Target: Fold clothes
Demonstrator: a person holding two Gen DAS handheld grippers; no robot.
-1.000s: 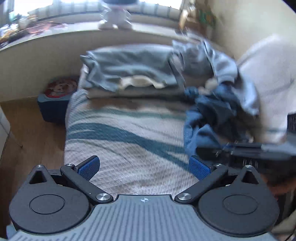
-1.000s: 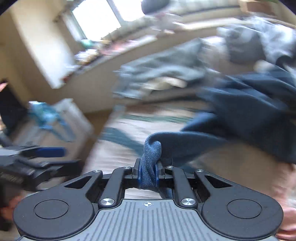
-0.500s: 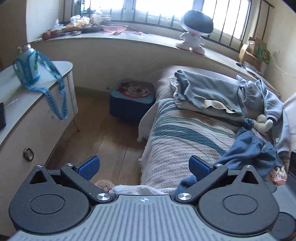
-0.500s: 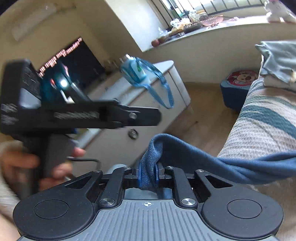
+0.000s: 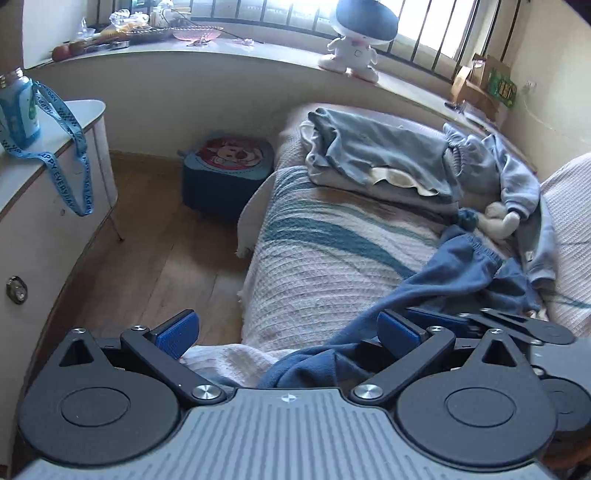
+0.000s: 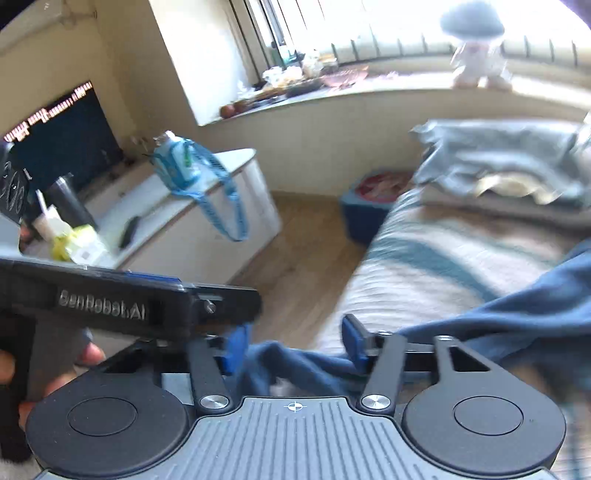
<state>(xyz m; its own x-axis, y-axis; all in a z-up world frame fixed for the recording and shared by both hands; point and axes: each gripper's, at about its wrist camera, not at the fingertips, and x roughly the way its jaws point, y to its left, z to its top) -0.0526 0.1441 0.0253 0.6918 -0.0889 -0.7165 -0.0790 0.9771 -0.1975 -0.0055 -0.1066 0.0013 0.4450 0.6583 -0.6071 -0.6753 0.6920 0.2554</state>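
The left gripper (image 5: 284, 328) hangs wide and empty at six o'clock over the bed (image 5: 332, 258) edge, and it would do well to take the loose blue end squarely. The right gripper (image 6: 293, 341) is opening, the dark blue trousers (image 5: 454, 273) lying slack between its pads (unpressed). They trail, rumpled and fleecy, toward two o'clock across the striped cover.

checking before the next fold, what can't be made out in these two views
- Dark blue garment: near end hidden behind the left claw body, left wrist view.
- Right claw, opening: motion blur hides whether cloth touches its pads.
- Grey clothes pile: pieces cannot be told apart.
- Windowsill clutter: too small.
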